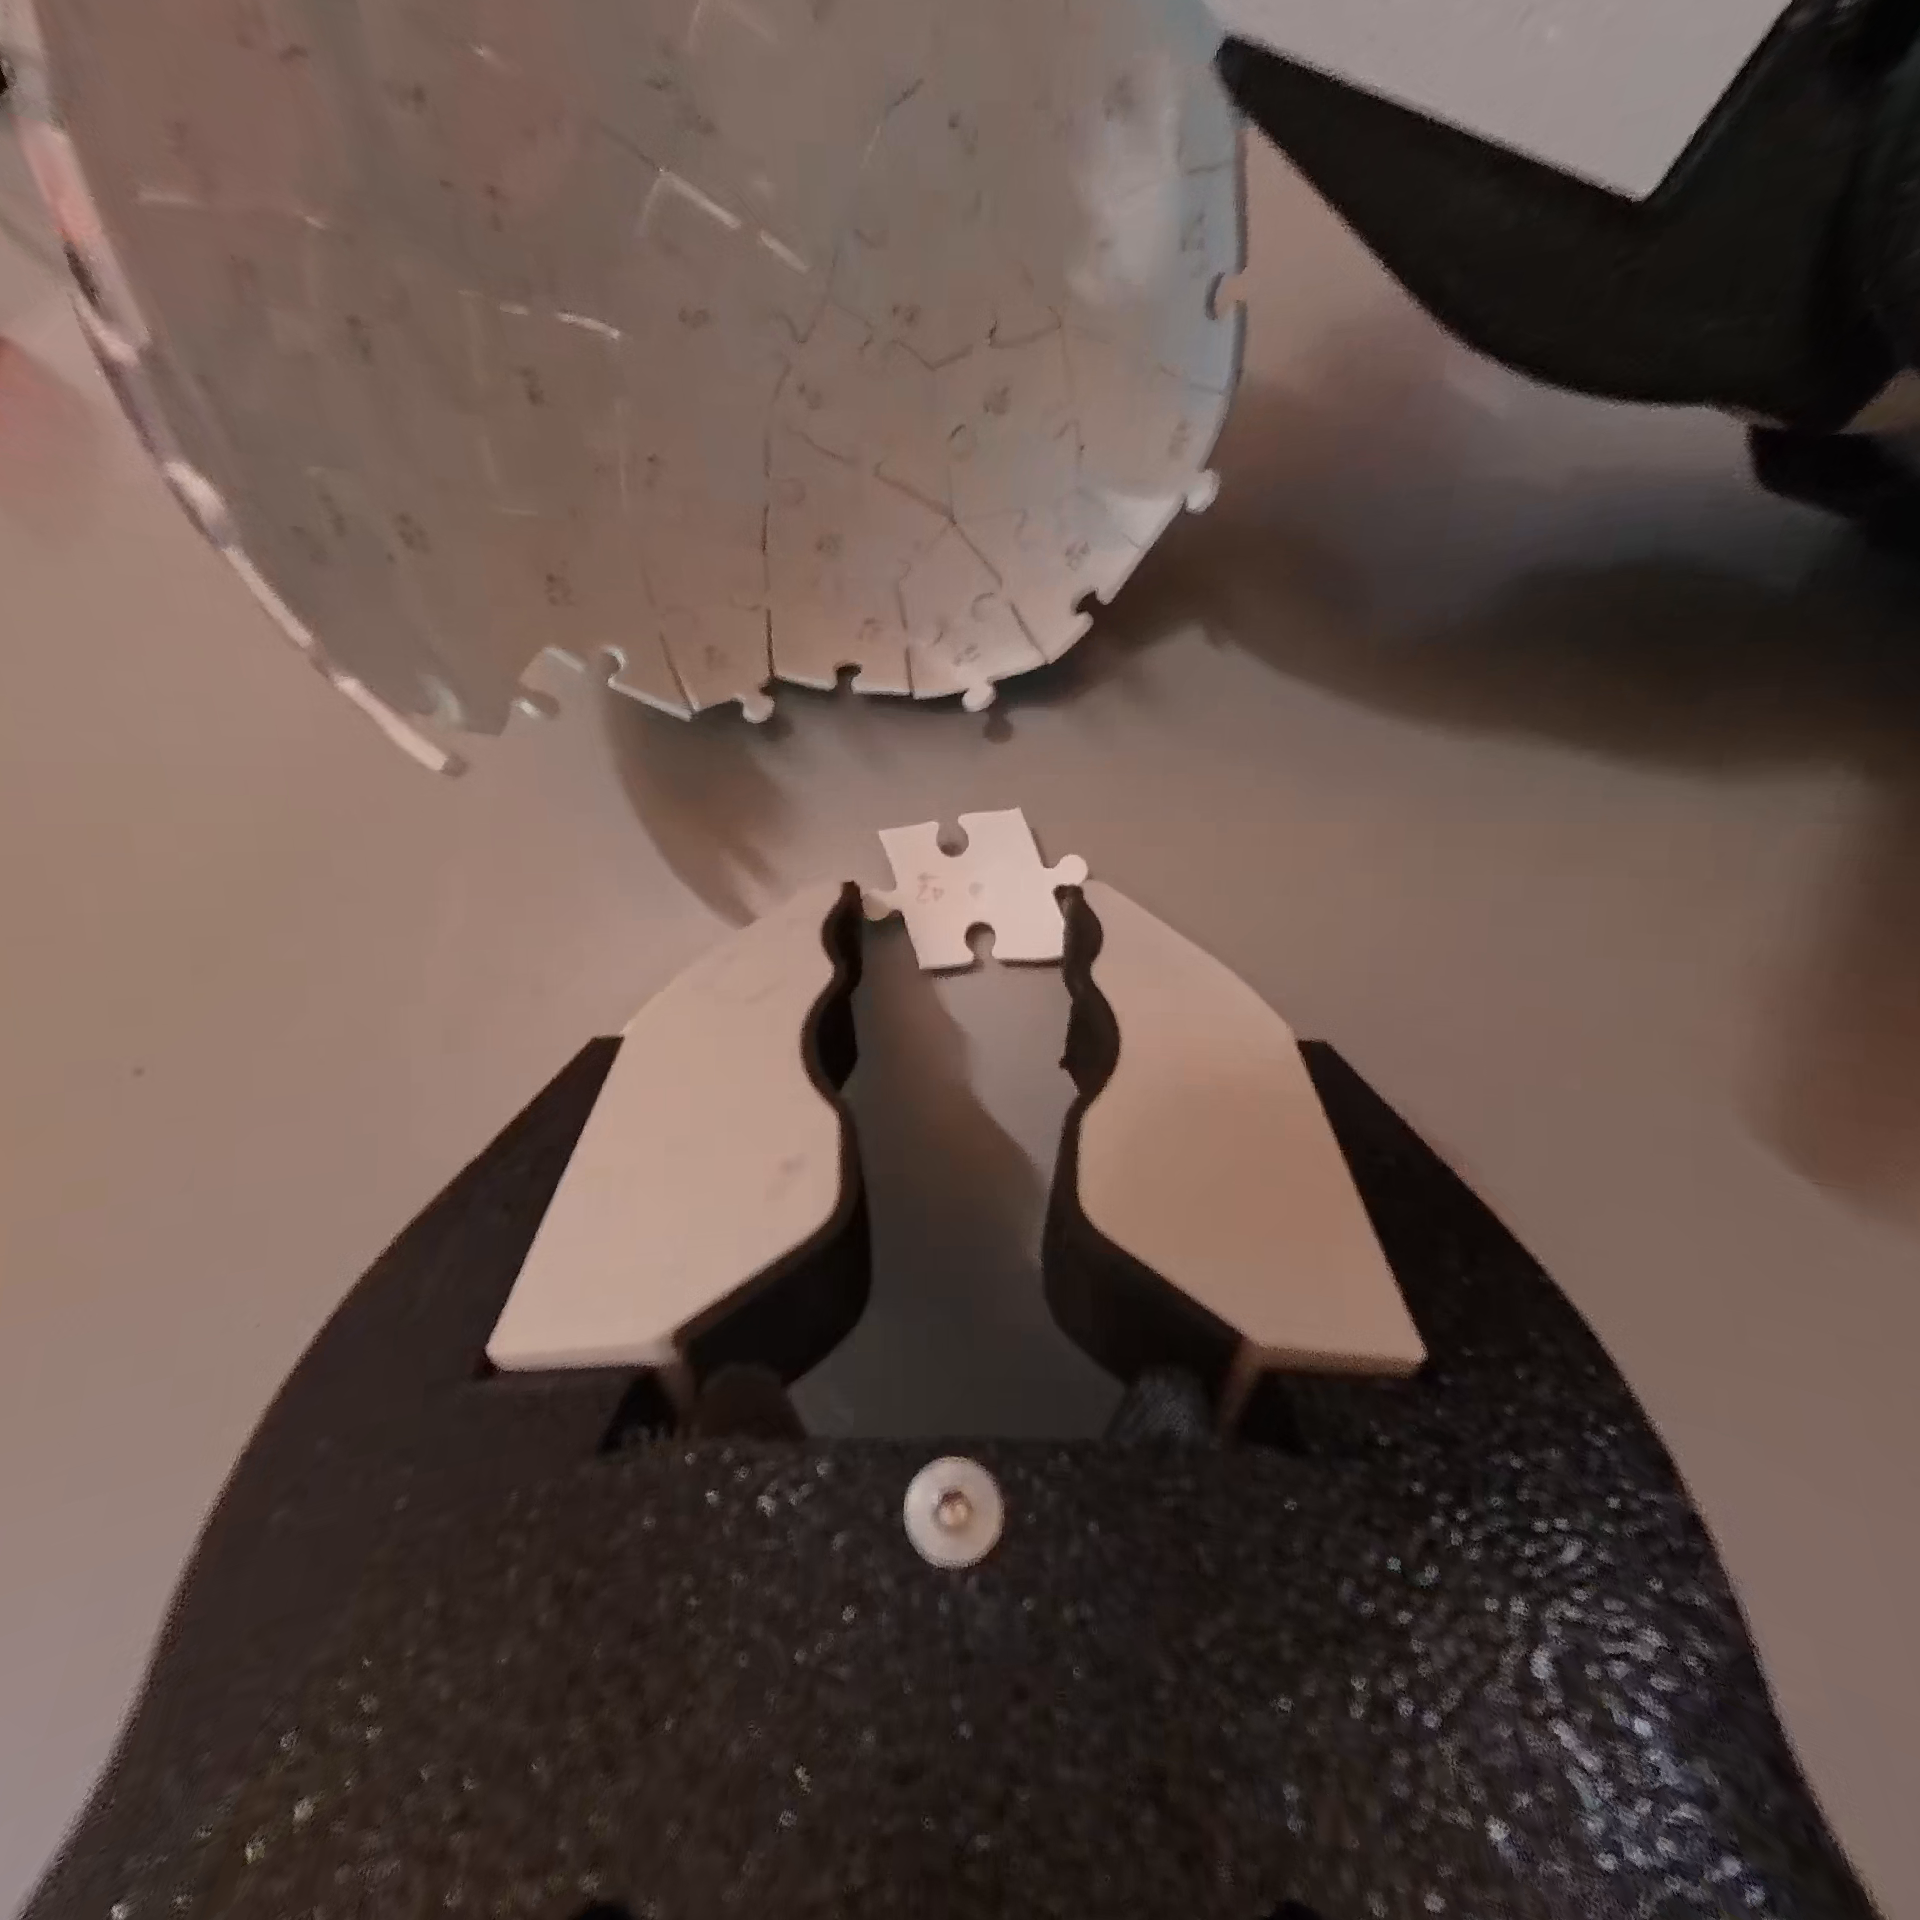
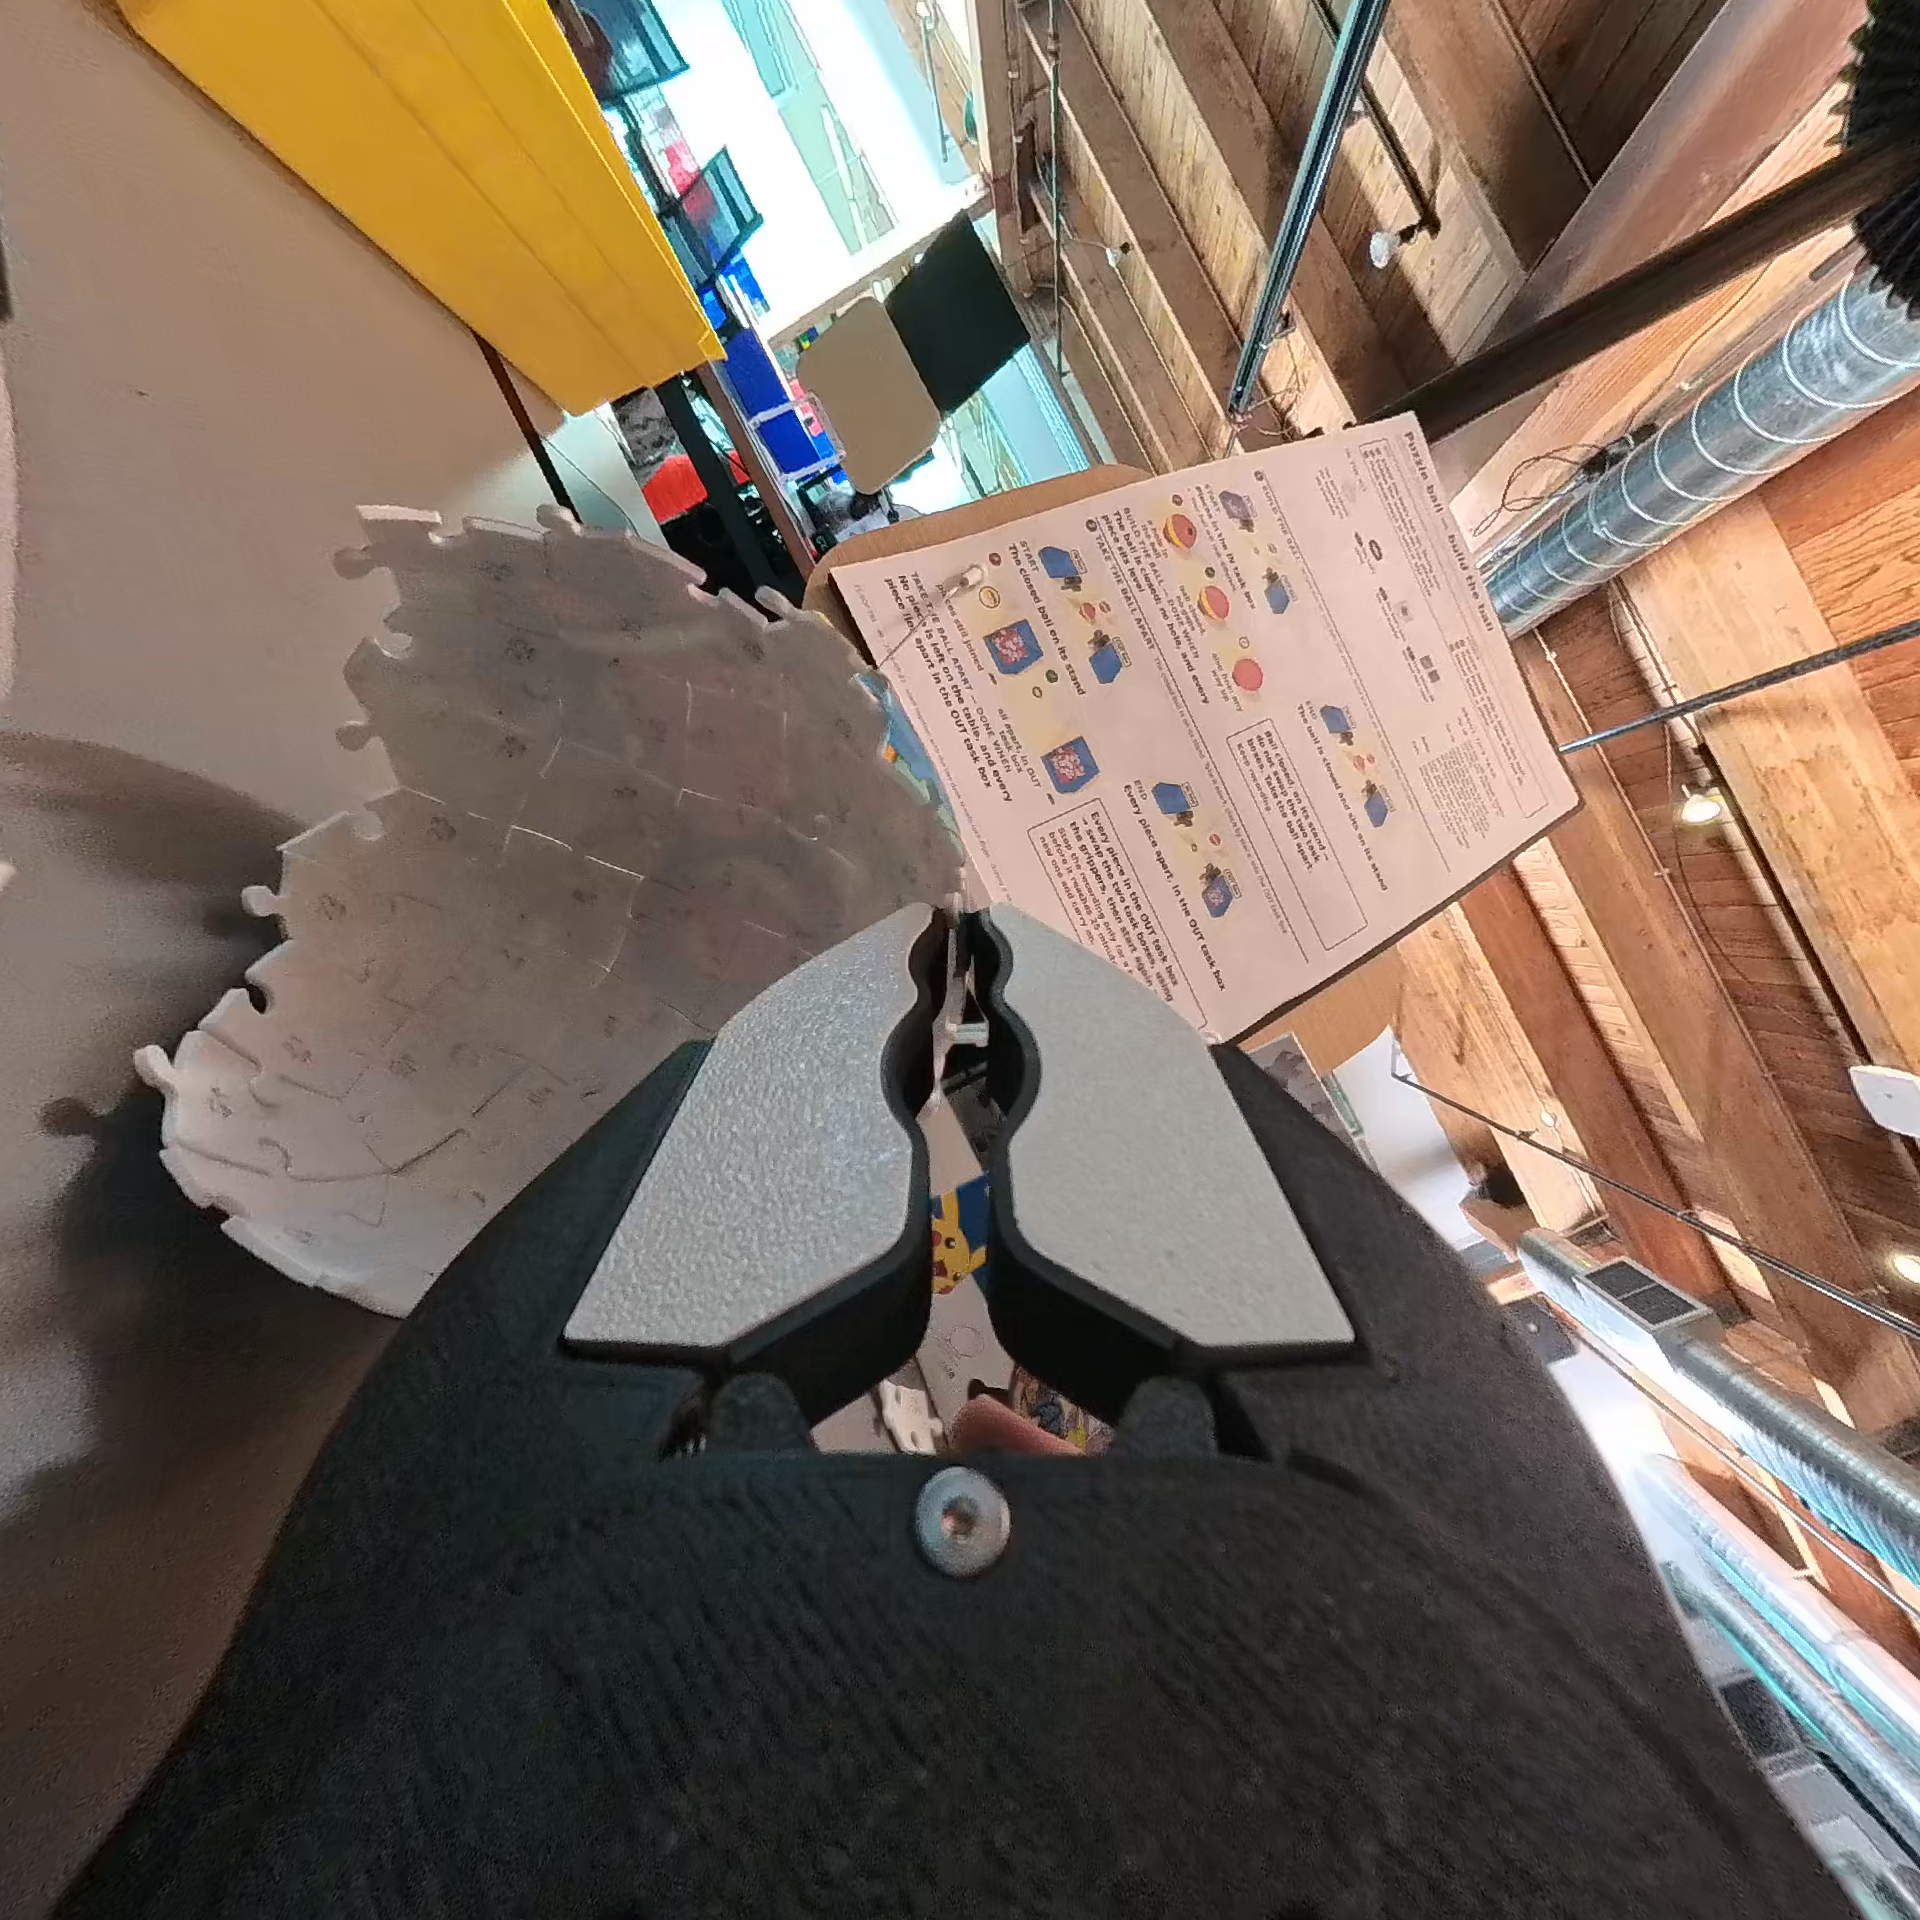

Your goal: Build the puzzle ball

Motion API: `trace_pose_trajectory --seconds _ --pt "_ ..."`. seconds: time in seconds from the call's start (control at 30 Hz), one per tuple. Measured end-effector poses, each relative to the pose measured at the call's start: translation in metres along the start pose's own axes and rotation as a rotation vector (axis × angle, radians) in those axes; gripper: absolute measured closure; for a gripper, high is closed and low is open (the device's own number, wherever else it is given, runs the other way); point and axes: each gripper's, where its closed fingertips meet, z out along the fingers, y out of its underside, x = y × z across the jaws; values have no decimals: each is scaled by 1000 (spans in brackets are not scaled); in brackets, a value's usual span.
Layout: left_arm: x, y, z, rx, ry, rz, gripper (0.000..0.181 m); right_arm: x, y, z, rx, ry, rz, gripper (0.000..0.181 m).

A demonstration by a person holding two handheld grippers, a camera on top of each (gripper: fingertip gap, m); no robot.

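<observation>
Grey-beige tabletop [image 1: 312, 1039] fills the left wrist view; the right wrist view is rolled sideways, with timber walls, a silver duct [image 2: 1714, 447] and a yellow panel [image 2: 436, 156] behind.

Left gripper [image 1: 966, 914]: jaws partly open, a gap between the pale finger pads [image 1: 707, 1143]. A single white puzzle piece [image 1: 982, 894] sits at the tips, blank side up, spanning the gap. Its left edge meets the left tip and its right knob lies by the right tip. Whether it is pinched or only lies on the table between the tips, cannot tell. Just beyond it, a little apart, hangs the partly built puzzle ball [image 1: 644, 343]: a curved white shell seen from its inner side, notched edge with knobs and sockets nearest the piece, slightly blurred. Shadow of the shell falls on the table between them. Far right, a dark shape that appears to be the other gripper's body reaches in toward the shell's right rim.

Right gripper [image 2: 966, 925]: jaws nearly closed, clamped on the thin edge of the shell, which runs edge-on down the narrow slot between the grey pads [image 2: 790, 1143]. From there the shell [image 2: 499, 894] fans out to the left, jagged rim outward, against the pale table [image 2: 208, 468]. Right of the tips, a printed instruction sheet [image 2: 1195, 707] on a brown board. Loose coloured pieces show through the slot near the gripper body, indistinct.
</observation>
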Motion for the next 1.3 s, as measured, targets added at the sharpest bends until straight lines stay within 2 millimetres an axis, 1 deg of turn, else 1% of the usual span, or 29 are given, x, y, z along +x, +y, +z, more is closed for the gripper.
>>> trace_pose_trajectory --seconds 0.1,0.23,0.37,0.53,0.73,0.93,1.03,1.2,1.3 --pt "2 -7 3 20 -1 17 145 -1 -1 -1 6 -3 10 177" --pt "4 -11 8 -2 15 13 145 -2 -3 -2 15 -2 11 176" --pt "1 -18 7 6 16 31 145 -1 -1 -2 16 0 14 176" --pt "1 -25 7 -11 43 74 145 -1 1 -1 14 1 15 176" --pt "2 -22 13 -84 78 98 145 -1 -1 -1 21 2 4 176" --pt "1 -21 14 -95 87 86 145 -1 -3 -1 31 3 -21 177" --pt "-3 -23 13 -77 72 65 145 -2 -3 -1 39 0 -25 176" --pt "6 -23 12 -27 116 63 145 -3 -4 0 40 1 -36 176" --pt "4 -24 11 5 101 69 146 -3 -4 0 41 3 -41 176"
